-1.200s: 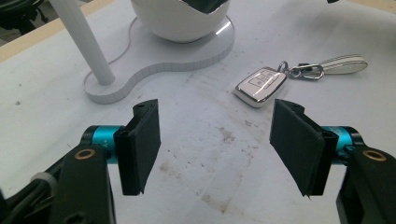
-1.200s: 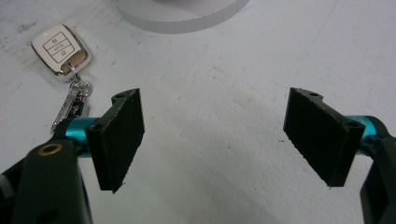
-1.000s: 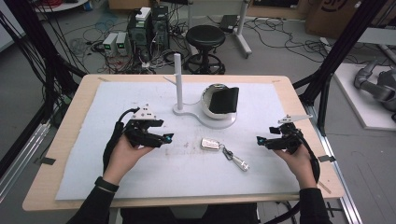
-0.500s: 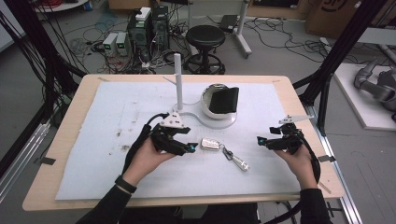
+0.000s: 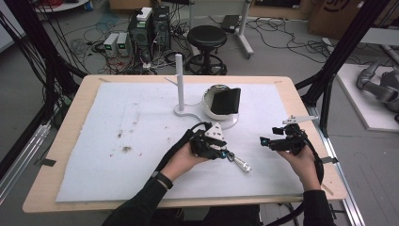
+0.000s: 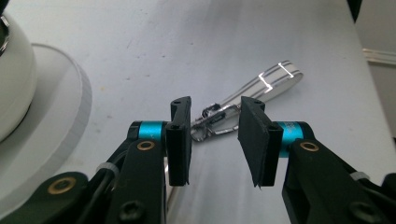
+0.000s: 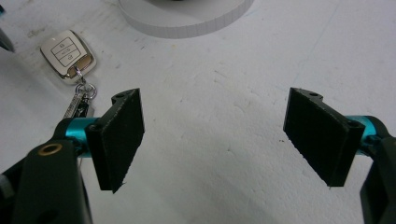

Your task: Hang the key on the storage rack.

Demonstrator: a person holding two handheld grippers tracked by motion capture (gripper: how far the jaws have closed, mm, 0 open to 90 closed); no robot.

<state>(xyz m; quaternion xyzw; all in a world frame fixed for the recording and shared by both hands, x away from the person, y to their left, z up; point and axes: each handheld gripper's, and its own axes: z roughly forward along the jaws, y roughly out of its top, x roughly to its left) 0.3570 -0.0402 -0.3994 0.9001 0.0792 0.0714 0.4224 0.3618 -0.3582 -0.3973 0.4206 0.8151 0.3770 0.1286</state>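
At frame centre, your left gripper (image 6: 214,140), jaws just narrowing but not yet gripping, straddles the key ring (image 6: 212,122); off-centre closing could flick it away.

We see the key fob (image 7: 68,55) lying on the surface (image 5: 117,117), in front of the round stand (image 5: 221,106). Its metal strap (image 5: 241,163) lies between our left gripper (image 5: 225,153) and right gripper (image 5: 266,141).

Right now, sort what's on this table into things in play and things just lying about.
In play:
- white car key fob with its silver clip and strap
- left gripper, jaws just closing around the clip, no grip visible yet

Lying about:
- white stand with upright post
- white headset with black pad
- right gripper, open
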